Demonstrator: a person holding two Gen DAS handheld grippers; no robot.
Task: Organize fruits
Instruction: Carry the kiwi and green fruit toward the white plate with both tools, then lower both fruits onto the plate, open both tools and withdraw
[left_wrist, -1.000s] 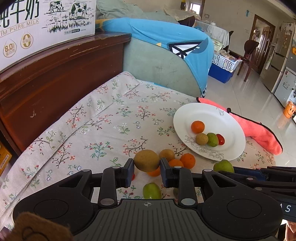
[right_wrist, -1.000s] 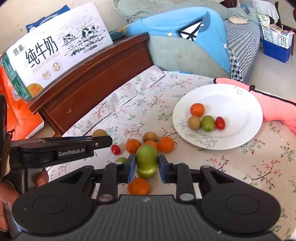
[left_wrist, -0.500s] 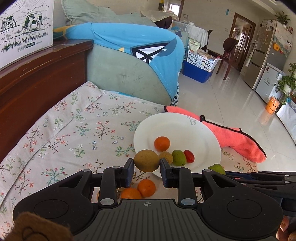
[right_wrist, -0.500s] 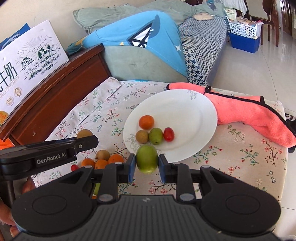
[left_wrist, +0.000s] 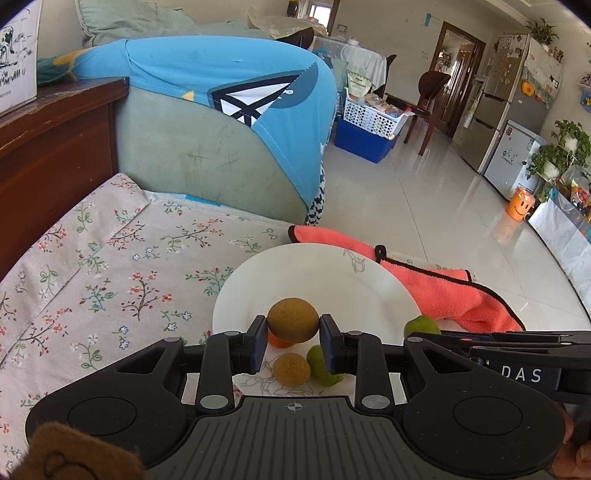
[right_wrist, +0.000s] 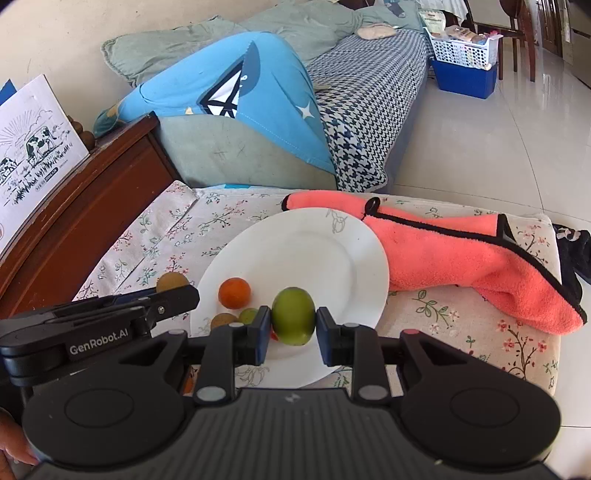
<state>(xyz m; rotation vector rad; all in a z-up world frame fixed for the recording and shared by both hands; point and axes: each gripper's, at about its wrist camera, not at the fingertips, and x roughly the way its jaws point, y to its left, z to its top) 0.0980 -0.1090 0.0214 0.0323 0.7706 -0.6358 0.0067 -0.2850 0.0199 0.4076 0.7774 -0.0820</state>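
My left gripper (left_wrist: 293, 334) is shut on a brown kiwi (left_wrist: 293, 319) and holds it over the near side of the white plate (left_wrist: 332, 273). My right gripper (right_wrist: 293, 328) is shut on a green fruit (right_wrist: 293, 315), also over the plate (right_wrist: 317, 247). On the plate lie an orange (right_wrist: 234, 292), a small brown fruit (left_wrist: 291, 369) and a small green fruit (left_wrist: 319, 365). The right gripper's green fruit shows in the left wrist view (left_wrist: 421, 326); the left gripper's kiwi shows in the right wrist view (right_wrist: 171, 282).
A pink cloth (right_wrist: 461, 254) lies beside the plate on the right. The floral tablecloth (left_wrist: 110, 266) covers the table. A wooden cabinet (left_wrist: 44, 147) and a sofa (left_wrist: 207, 158) stand behind. The table edge drops off to the right.
Both grippers have moved forward with their fruits from the loose pile to above the plate. The loose fruits on the cloth have dropped out of view.
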